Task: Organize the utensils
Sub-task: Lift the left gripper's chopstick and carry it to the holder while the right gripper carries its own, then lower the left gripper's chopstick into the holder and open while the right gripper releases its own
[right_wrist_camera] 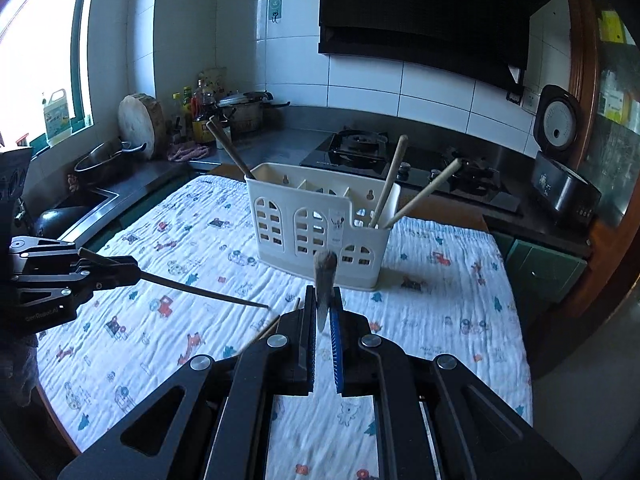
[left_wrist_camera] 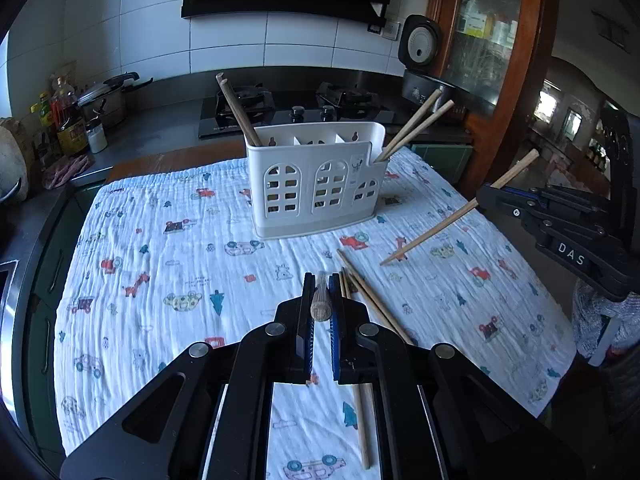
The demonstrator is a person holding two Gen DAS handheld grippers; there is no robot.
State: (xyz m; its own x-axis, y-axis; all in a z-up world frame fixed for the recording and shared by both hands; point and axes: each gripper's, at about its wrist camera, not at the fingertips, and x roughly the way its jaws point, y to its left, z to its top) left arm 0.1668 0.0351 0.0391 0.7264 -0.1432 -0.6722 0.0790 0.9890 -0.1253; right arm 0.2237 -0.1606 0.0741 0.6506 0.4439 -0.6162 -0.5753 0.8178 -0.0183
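A white slotted utensil holder [left_wrist_camera: 316, 184] [right_wrist_camera: 320, 232] stands on the patterned cloth [left_wrist_camera: 180, 240]. Two chopsticks [left_wrist_camera: 240, 112] lean in its left end and two more [left_wrist_camera: 416, 128] in its right end. My left gripper [left_wrist_camera: 320, 280] is shut on a chopstick [left_wrist_camera: 320, 304] that I see end-on above the cloth. In the right wrist view that gripper [right_wrist_camera: 138, 272] shows at the left, its chopstick [right_wrist_camera: 200, 290] slanting down. My right gripper [right_wrist_camera: 323, 292] [left_wrist_camera: 480, 196] is shut on another chopstick [right_wrist_camera: 325, 268] [left_wrist_camera: 432, 232]. Several loose chopsticks [left_wrist_camera: 372, 300] [right_wrist_camera: 272, 326] lie on the cloth.
Behind the table is a gas stove [left_wrist_camera: 296, 108], with a rice cooker [right_wrist_camera: 560, 168] at its right. Pots [right_wrist_camera: 240, 108], bottles [left_wrist_camera: 68, 120] and a round board [right_wrist_camera: 140, 124] crowd the left counter by a sink [right_wrist_camera: 92, 200]. A wooden cabinet [left_wrist_camera: 492, 60] stands at the right.
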